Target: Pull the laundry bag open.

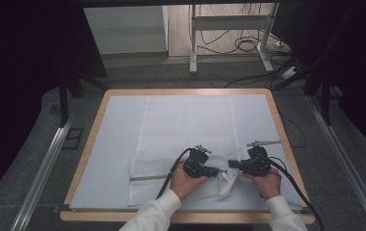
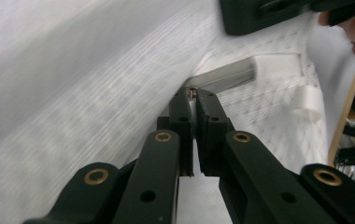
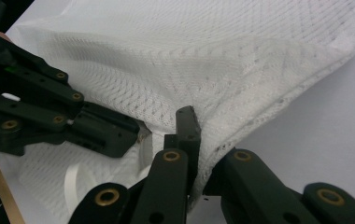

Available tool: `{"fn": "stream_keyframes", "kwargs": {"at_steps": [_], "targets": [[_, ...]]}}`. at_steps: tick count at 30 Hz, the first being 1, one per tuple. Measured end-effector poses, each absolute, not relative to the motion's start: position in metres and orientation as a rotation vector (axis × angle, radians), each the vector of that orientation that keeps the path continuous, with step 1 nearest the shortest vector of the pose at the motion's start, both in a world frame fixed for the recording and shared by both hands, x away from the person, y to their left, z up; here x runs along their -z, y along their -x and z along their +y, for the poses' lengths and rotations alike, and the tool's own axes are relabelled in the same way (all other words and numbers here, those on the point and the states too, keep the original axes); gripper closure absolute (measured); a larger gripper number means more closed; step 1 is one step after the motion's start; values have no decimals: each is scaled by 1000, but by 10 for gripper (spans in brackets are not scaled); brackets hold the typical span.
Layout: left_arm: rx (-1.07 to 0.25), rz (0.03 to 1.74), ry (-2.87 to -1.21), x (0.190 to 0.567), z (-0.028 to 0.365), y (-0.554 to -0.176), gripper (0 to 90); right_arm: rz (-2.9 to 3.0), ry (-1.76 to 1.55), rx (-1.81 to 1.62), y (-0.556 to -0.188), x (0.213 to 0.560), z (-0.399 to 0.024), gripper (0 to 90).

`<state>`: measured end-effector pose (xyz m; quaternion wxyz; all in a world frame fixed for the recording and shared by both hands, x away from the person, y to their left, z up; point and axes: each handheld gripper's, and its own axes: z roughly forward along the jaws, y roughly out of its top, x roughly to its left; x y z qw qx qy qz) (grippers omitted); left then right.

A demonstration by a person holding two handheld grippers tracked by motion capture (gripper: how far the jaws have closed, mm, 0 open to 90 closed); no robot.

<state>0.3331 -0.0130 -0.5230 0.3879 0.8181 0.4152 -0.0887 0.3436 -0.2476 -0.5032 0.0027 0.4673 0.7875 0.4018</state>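
Between our two grippers, we are holding a white mesh laundry bag (image 1: 181, 130) on the tabletop (image 1: 99, 115): left gripper (image 2: 194, 95) fingers are clamping its zipper pull, right gripper (image 3: 192, 116) fingers are clenching the mesh edge.

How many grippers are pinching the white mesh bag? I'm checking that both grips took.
2. The left gripper is shut on the zipper pull of the mesh bag; the right gripper is shut on the bag's near edge.

Black tongs (image 2: 194, 95) closed on a small metal zipper pull, white mesh bag (image 2: 96, 84) beneath, grey zipper band (image 2: 227, 74) ahead
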Motion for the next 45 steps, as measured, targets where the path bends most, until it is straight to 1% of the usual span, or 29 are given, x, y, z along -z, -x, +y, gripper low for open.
{"fn": "stream_keyframes", "kwargs": {"at_steps": [4, 17, 25, 38, 45], "targets": [[191, 1040, -2101, 520, -10, -329, 869, 2465, -1462, -1268, -344, 502, -251, 883], [232, 1062, -2068, 525, 2, -330, 868, 2467, -1463, -1268, -343, 503, -250, 883], [213, 1063, -2079, 526, 3, -329, 868, 2471, -1466, -1264, -343, 504, -250, 883], [220, 1068, -2070, 527, 13, -329, 867, 2471, -1470, -1275, -343, 505, -250, 883], [192, 1060, -2079, 526, 18, -326, 868, 2470, -1471, -1275, -343, 505, -250, 883]]}}
